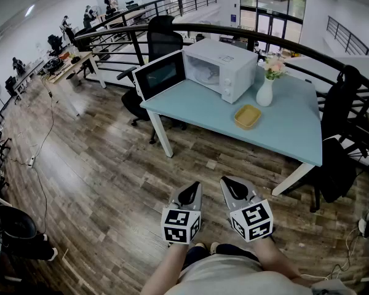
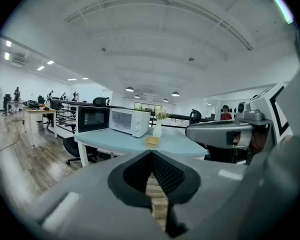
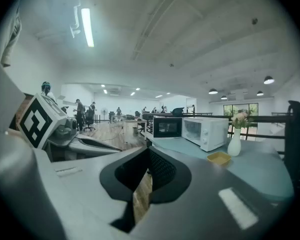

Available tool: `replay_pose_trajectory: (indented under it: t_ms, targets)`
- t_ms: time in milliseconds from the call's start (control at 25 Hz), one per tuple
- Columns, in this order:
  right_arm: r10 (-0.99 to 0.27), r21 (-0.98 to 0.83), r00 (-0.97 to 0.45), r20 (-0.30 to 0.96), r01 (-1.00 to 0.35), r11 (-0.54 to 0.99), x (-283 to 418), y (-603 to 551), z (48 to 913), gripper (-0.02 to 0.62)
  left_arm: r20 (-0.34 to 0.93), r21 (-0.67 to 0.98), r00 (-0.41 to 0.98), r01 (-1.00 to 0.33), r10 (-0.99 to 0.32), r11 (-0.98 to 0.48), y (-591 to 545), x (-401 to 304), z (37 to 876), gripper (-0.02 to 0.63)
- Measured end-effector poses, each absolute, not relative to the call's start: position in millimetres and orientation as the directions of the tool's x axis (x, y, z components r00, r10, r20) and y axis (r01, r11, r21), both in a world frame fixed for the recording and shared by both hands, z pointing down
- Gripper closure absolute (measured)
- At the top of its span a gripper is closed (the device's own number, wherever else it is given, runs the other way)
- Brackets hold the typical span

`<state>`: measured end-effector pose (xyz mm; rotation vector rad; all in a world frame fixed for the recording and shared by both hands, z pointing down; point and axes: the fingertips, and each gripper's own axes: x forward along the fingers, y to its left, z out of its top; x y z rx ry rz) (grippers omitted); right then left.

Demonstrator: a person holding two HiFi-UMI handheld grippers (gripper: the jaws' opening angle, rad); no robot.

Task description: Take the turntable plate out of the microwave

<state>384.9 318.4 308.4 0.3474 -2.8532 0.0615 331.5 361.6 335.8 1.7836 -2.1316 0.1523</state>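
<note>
The left gripper (image 1: 189, 195) and right gripper (image 1: 236, 190) are held closed, empty; the open-doored microwave (image 1: 224, 66) is seen well ahead.

White vase (image 1: 265, 93) with flowers on light-blue table (image 1: 283, 128); yellow dish (image 1: 247, 116) just beside vase; black chair (image 1: 163, 39) behind.

1. The grey, wedge-shaped plastic left gripper (image 1: 194, 188) tapers to a point. Black ribbed pads line its teardrop-shaped opening.
2. At its rear sits a white left cube (image 1: 180, 225) printed with black square markers.
3. The grey plastic right gripper (image 1: 226, 180) has the same shell and black pads, with a pale rectangular label (image 3: 238, 208) on its upper face.
4. Its white right cube (image 1: 252, 220) bears similar black markers.
5. The person wears a cream top (image 1: 234, 280), dark trousers (image 1: 234, 249) and light shoes (image 1: 200, 246).
</note>
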Motion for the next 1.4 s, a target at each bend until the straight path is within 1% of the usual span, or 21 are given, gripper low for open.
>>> replay_pose_trajectory:
  t_ms: [120, 320, 440, 560, 680, 800, 1000, 1200, 1400]
  targets:
    - [-0.233, 0.019, -0.935, 0.268, -0.237, 0.971, 384.6, 313.2, 309.8, 0.581, 0.342, 0.163, -0.133, -0.966, -0.930, 0.198, 357.4, 331.8, 339.9, 0.606]
    - [-0.225, 0.011, -0.934, 0.278, -0.231, 0.973, 387.9, 309.9, 314.6, 0.581, 0.346, 0.168, -0.134, -0.965, -0.929, 0.201, 351.8, 334.3, 341.0, 0.606]
    - [-0.214, -0.015, -0.945, 0.247, -0.225, 0.974, 389.3, 306.6, 309.7, 0.578, 0.344, 0.160, -0.118, -0.970, -0.931, 0.182, 345.1, 341.3, 338.7, 0.606]
    - [-0.164, -0.057, -0.965, 0.203, -0.179, 0.982, 391.4, 308.2, 304.7, 0.576, 0.335, 0.163, -0.106, -0.972, -0.936, 0.168, 339.5, 347.8, 338.8, 0.605]
    - [-0.099, -0.046, -0.976, 0.193, -0.110, 0.993, 395.4, 315.1, 309.0, 0.575, 0.333, 0.164, -0.092, -0.974, -0.938, 0.154, 336.5, 354.7, 343.6, 0.606]
    - [-0.111, -0.056, -0.969, 0.220, -0.126, 0.990, 405.8, 313.0, 319.2, 0.576, 0.338, 0.173, -0.088, -0.973, -0.937, 0.154, 338.5, 359.1, 350.5, 0.604]
    - [-0.139, -0.056, -0.960, 0.242, -0.157, 0.986, 409.8, 303.2, 326.4, 0.577, 0.317, 0.187, -0.124, -0.964, -0.940, 0.190, 339.7, 352.6, 346.7, 0.604]
    - [-0.140, -0.049, -0.955, 0.261, -0.158, 0.986, 396.6, 296.7, 333.5, 0.580, 0.313, 0.206, -0.120, -0.960, -0.942, 0.191, 329.2, 343.9, 349.1, 0.605]
    - [-0.132, -0.050, -0.952, 0.274, -0.152, 0.987, 362.2, 280.5, 340.8, 0.581, 0.331, 0.208, -0.111, -0.960, -0.937, 0.187, 312.9, 313.3, 360.7, 0.604]
